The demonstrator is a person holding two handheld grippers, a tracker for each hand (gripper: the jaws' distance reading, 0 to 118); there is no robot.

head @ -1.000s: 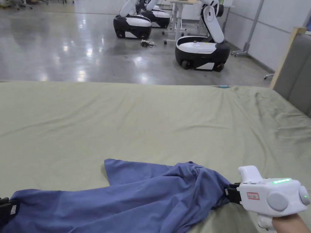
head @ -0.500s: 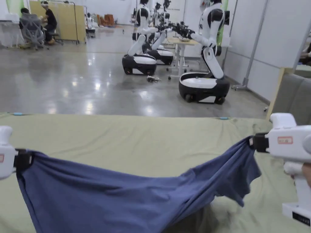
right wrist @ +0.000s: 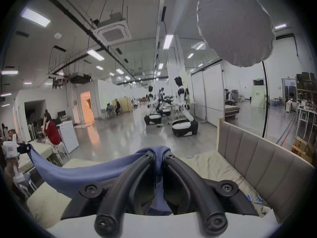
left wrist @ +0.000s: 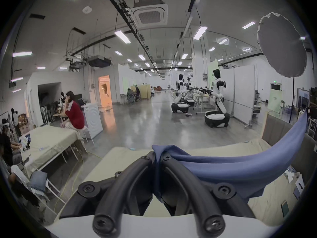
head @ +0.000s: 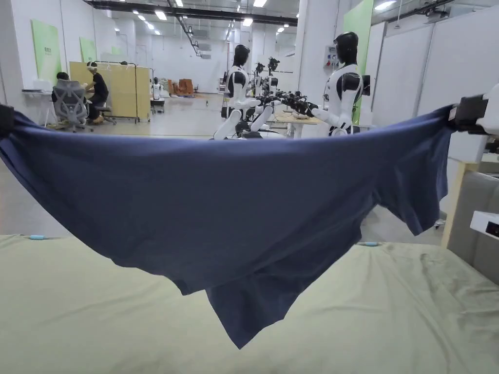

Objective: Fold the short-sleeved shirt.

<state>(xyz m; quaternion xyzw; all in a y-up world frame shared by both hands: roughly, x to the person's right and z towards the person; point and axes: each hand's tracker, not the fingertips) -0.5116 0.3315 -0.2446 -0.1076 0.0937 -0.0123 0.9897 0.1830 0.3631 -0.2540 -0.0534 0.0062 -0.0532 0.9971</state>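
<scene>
A blue short-sleeved shirt (head: 234,195) hangs stretched wide in the air above the green bed sheet (head: 390,302). Its upper edge runs level from the left side of the head view to the right, and a sleeve dangles at the right (head: 419,195). My left gripper (head: 4,119) is shut on the shirt's left corner; its own view shows the black jaws (left wrist: 157,156) pinching blue cloth (left wrist: 223,169). My right gripper (head: 460,114) is shut on the right corner, the jaws (right wrist: 158,155) clamped on bunched fabric (right wrist: 77,174). The shirt's lowest point hangs close above the sheet.
A grey padded headboard (head: 475,229) stands along the right side of the bed. White humanoid robots (head: 341,83) stand on the shiny floor beyond the bed. People sit at desks far left (head: 92,90). A round light diffuser on a stand (right wrist: 235,25) rises to the right.
Both grippers have lifted the shirt off the sheet and pulled it apart; it went from a heap on the bed to hanging spread at eye level. The head camera tilted up.
</scene>
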